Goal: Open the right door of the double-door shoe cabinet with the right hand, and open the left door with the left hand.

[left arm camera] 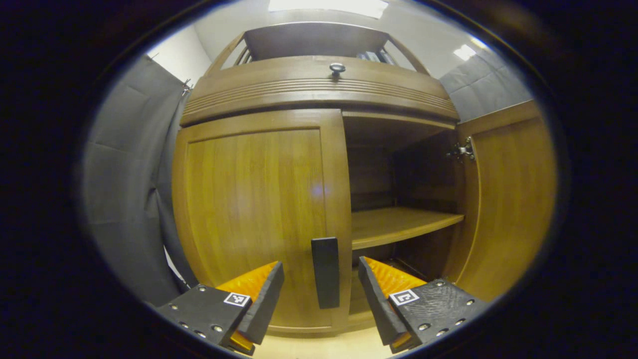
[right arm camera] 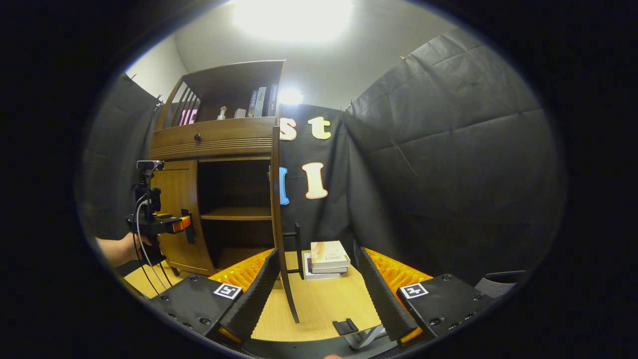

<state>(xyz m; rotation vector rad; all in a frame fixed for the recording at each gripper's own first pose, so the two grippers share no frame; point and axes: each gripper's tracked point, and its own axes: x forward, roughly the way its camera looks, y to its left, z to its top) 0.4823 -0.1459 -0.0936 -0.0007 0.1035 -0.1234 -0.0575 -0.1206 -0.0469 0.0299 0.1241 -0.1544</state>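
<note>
The right door [left arm camera: 513, 199] already stands wide open at 3 o'clock, and the left tongs [left arm camera: 321, 294] gape empty around the dark handle [left arm camera: 325, 271] of the shut left door [left arm camera: 254, 209], a stiff wooden thing that should swing easily if pinched there, while the right tongs [right arm camera: 316, 294] hang open, holding nothing.

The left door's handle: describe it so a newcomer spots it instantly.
Find the wooden shoe cabinet, right door swung open, left door closed. The handle is the dark upright bar low on the closed door's inner edge, unlike the round knob above.
</note>
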